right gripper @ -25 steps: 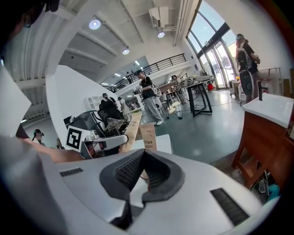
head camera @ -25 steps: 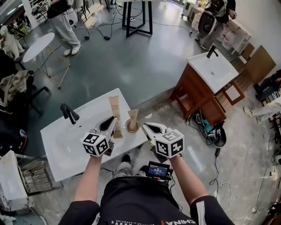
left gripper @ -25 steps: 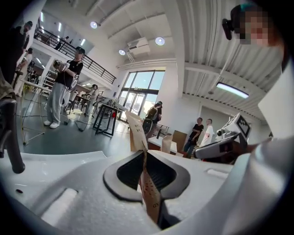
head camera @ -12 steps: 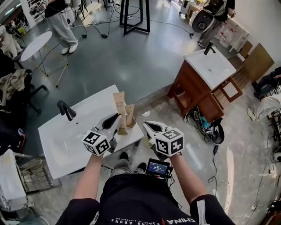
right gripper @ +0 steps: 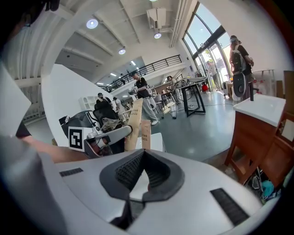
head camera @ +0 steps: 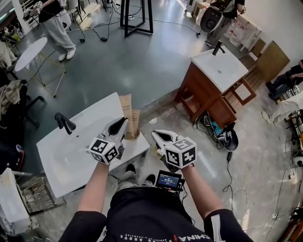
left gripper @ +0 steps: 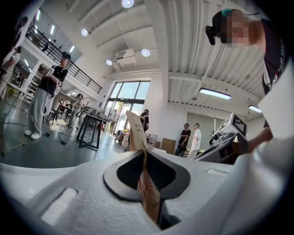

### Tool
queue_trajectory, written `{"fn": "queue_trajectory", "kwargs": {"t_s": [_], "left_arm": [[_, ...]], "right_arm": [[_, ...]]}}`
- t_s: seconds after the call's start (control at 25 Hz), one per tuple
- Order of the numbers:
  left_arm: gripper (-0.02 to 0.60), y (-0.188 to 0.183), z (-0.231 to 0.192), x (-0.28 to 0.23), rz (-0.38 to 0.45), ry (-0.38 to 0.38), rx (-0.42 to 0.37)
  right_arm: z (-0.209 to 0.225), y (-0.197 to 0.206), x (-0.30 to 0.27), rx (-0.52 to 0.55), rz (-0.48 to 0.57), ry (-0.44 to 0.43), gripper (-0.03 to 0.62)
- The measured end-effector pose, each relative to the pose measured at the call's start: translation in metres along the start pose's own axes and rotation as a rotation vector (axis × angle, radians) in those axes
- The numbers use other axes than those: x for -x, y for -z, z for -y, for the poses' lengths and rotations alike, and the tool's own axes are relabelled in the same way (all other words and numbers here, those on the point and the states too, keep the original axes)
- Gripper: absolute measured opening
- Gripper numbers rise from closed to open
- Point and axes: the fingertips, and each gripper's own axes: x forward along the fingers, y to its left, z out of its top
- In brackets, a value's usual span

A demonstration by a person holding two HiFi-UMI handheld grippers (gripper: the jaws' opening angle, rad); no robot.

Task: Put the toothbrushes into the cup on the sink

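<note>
Fingers of the left gripper (head camera: 122,125) clamp a wrapped toothbrush (head camera: 126,105) upright just beside the cup (head camera: 137,137), presumably to drop it in next to the second toothbrush (head camera: 135,119) standing there; right gripper (head camera: 154,134) fingers together, empty.

light: bright, ceiling lamps (left gripper: 127,3), window (left gripper: 125,94) glare | edges: fisheye-bent | focus: sharp

You stand in a workshop hall: concrete floor (head camera: 142,66), spare sink unit (head camera: 220,71) at two o'clock, bystander (head camera: 53,26) at eleven.

I see bare sink (head camera: 71,151) open between faucet (head camera: 64,123) and cup (head camera: 136,137); a standing toothbrush packet (head camera: 135,118) narrows the cup's mouth.
</note>
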Motion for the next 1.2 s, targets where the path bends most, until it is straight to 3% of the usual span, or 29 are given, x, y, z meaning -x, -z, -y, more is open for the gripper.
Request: {"fn": "queue_trajectory", "kwargs": {"t_s": [0.32, 1.2], "left_arm": [[0.031, 0.005, -0.006, -0.004, 0.063, -0.042, -0.042], [0.029, 0.025, 0.004, -0.015, 0.059, -0.067, -0.102]], "right_arm": [[0.008, 0.006, -0.001, -0.002, -0.026, 0.017, 0.009], [0.023, 0.02, 0.001, -0.014, -0.066, 0.035, 0.009]]}}
